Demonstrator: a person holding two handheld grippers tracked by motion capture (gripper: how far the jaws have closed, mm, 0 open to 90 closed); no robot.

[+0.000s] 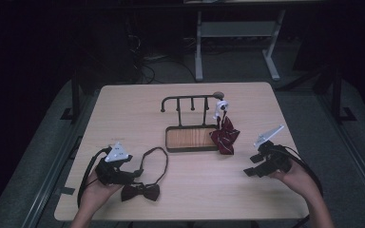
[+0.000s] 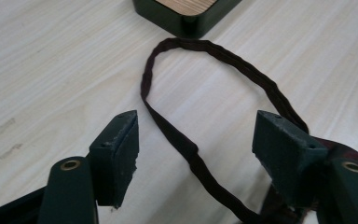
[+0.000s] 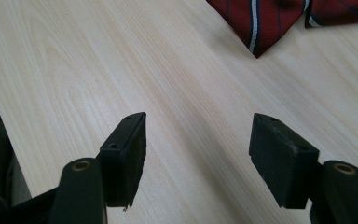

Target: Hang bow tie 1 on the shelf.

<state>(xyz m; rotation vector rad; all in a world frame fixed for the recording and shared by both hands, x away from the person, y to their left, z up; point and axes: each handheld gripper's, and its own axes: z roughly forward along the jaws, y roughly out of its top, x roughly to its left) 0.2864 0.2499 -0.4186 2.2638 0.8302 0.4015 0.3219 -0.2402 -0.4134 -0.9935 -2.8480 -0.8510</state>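
The left gripper (image 2: 196, 144) has its jaws wide apart over the pale wooden table (image 2: 51, 60). A dark strap (image 2: 186, 147) loops between them, curving up toward twelve o'clock. At twelve o'clock sits the corner of a dark tray (image 2: 186, 16) with a wooden floor.

A light wood table (image 1: 123, 114) with a few things on it

A dark rack with a wooden tray base (image 1: 190, 137) stands in the middle. A red striped tie (image 1: 225, 135) touches the table just right of it. Near the left front lies a dark bow tie (image 1: 140, 191) — its strap (image 2: 223, 58) loops toward the tray.
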